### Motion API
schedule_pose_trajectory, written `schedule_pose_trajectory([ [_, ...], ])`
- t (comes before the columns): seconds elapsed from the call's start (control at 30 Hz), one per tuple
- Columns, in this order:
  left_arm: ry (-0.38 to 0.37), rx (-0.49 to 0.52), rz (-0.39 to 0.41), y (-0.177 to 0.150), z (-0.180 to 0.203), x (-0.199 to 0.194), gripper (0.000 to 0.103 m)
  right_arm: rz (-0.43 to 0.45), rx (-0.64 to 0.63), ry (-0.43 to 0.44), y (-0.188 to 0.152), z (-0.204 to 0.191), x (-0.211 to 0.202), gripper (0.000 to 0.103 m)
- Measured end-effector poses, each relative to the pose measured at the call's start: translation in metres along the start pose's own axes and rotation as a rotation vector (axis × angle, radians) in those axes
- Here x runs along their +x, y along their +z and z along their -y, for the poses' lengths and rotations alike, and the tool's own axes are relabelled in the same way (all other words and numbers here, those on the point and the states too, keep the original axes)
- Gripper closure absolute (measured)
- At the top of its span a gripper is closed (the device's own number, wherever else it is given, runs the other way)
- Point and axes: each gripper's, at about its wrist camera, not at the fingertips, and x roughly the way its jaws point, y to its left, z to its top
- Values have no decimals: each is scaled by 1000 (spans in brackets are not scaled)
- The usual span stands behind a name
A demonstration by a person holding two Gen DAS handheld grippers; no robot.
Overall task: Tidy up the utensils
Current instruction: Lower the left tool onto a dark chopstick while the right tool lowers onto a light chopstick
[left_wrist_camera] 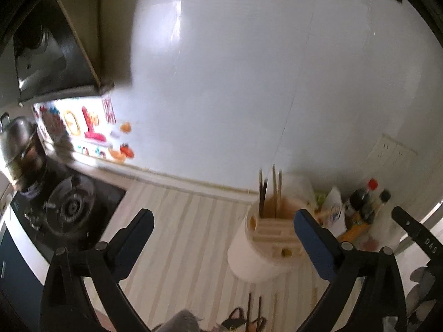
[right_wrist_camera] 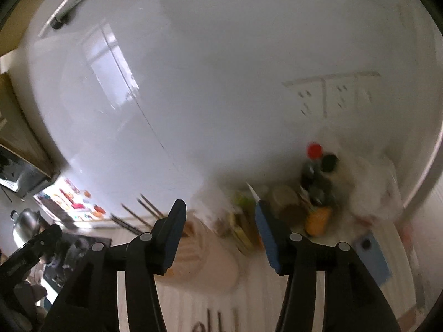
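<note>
**Spotter:** Nearest your left-hand camera are your own left fingers (left_wrist_camera: 223,222), black with blue pads, spread wide and holding nothing. Below them the desk (left_wrist_camera: 177,221) has pale beige and white stripes.

**Checker:** And the room around you?

**Spotter:** You face a glossy white wall (left_wrist_camera: 249,83). To your left sits a black gas stove (left_wrist_camera: 69,207) with a steel kettle (left_wrist_camera: 16,138) on it, a dark hood (left_wrist_camera: 52,47) above, and bright stickers (left_wrist_camera: 83,127) on the wall behind. Sockets (right_wrist_camera: 335,96) are set in the wall on your right.

**Checker:** Any writing you can read?

**Spotter:** Only white letters on the other gripper's arm at the right edge of your left view; they look like "DAS". The stickers and bottle labels are too blurred.

**Checker:** Where are the utensils?

**Spotter:** Chopsticks (left_wrist_camera: 270,191) stand upright in a white round holder (left_wrist_camera: 257,251) with a beige slotted top, on the desk between your left fingers, nearer the right one. I cannot tell whether that pad touches it. More dark sticks (left_wrist_camera: 254,312) lie flat on the desk at the bottom edge, beside something black I cannot make out.

**Checker:** Your right hand?

**Spotter:** Your right fingers (right_wrist_camera: 220,225) stand partly apart and empty. Beyond them, in the corner, are dark bottles (right_wrist_camera: 318,171), one red-capped, a white bag (right_wrist_camera: 373,188) and a blue card (right_wrist_camera: 373,260), all smeared by blur.
</note>
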Motion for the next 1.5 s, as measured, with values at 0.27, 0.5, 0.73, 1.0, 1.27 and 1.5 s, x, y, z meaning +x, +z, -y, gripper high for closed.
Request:
schedule_pose_trajectory([
  [0.27, 84, 66, -182, -74, 19, 50, 0, -141, 23, -114, -61, 57, 32, 36],
  [0.5, 137, 117, -383, -151, 37, 104, 0, -345, 17, -200, -122, 102, 77, 36],
  [0.73, 108, 106, -546, -205, 47, 144, 14, -541, 11, -231, -180, 131, 116, 36],
  [1.0, 65, 128, -661, -240, 62, 173, 42, -685, -39, -237, -227, 136, 137, 41],
  [1.27, 56, 129, -686, -252, 65, 176, 70, -740, -79, -244, -251, 138, 143, 45],
  [1.5, 36, 147, -679, -251, 66, 176, 99, -715, -124, -291, -258, 131, 140, 65],
])
